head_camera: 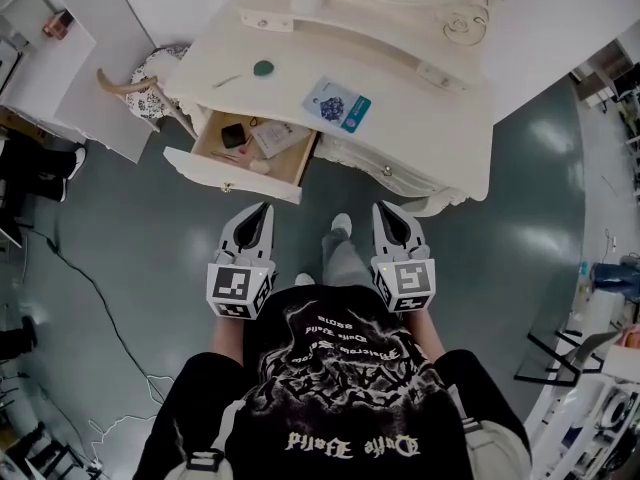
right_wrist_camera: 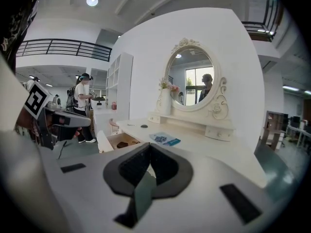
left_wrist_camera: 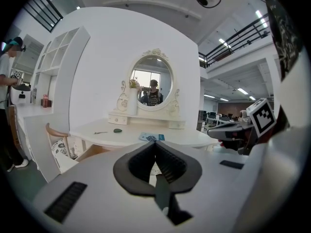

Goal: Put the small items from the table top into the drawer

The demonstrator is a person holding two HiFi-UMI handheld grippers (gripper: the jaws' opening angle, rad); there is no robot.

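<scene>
Currently both claws are held at the waist, well short of the bench (head_camera: 410, 133); left claw (head_camera: 265, 209) fully closed, tips together, nothing between them; right claw (head_camera: 384, 209) likewise closed and empty.

Drawer (head_camera: 232, 176) stands open at 11 o'clock from the claws, several things already inside.

Left on the bench top: a blue-and-white packet (head_camera: 338, 105) at 12 o'clock, near the front edge; a small green disc (head_camera: 263, 68) at 10 o'clock of the packet; a thin pin (head_camera: 228, 81) just beside the disc at 8 o'clock.

Judgement: packet light, flat, bendy, probably slick; take it by a corner or overhanging edge. Disc likely hard and smooth; pinch across its width. Pin stiff, very low; grip mid-length.
</scene>
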